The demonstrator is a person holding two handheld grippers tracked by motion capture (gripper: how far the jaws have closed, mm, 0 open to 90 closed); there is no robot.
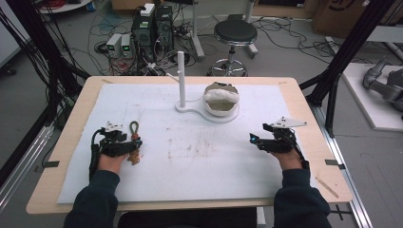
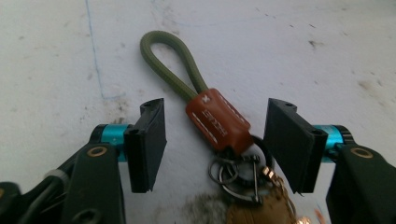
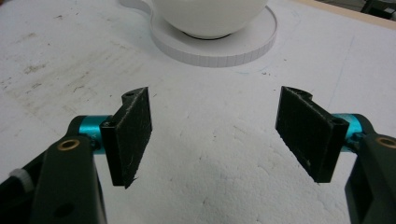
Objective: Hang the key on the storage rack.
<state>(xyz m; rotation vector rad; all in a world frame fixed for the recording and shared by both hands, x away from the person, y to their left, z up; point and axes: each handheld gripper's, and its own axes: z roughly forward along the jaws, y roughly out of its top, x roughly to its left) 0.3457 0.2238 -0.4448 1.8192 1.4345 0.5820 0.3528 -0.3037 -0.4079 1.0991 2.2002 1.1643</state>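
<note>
Keychain (image 2: pixel 215 122) flat on counter (image 1: pixel 214 156), near-left, between left gripper (image 2: pixel 215 140) jaws; jaws apart, pads not touching it. Long axis: green loop (image 2: pixel 173 60) far, rings (image 2: pixel 236 172) near, slightly diagonal. Left hand nearer. Right gripper (image 3: pixel 215 135) jaws apart, empty, well right.

Both tongs (image 1: pixel 135 142) (image 1: pixel 252 138) agape, low.

The brown leather tab (image 2: pixel 217 120) bears stamped lettering, too blurred to read.
</note>
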